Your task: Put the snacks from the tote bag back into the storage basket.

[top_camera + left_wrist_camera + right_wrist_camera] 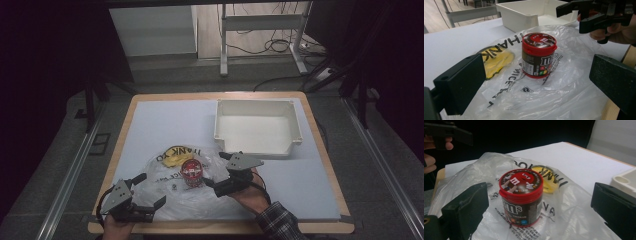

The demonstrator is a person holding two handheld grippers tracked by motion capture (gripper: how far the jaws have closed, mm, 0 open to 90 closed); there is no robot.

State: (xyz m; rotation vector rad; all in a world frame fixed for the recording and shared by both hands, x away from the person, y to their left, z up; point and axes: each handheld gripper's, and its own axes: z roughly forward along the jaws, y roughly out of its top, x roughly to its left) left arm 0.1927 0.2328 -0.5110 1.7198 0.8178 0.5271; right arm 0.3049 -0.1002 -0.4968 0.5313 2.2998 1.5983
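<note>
A small jar (191, 173) with a red lid and a brown M&M's label stands upright on a clear plastic bag (172, 197) printed with a yellow smiley and "THANK YOU". My left gripper (152, 188) is at the bag's front left, open, its jaws wide and pointing at the jar (538, 55) from a short way off. My right gripper (215, 169) is open too, just right of the jar (520, 195), which sits between its spread jaws without touching them. Neither gripper holds anything.
A white rectangular bin (257, 127) stands empty at the back right of the white mat, its corner (624, 182) near my right jaw. The table's wooden front edge (220, 227) lies just behind the hands. Beyond the table are a dark floor and a metal frame.
</note>
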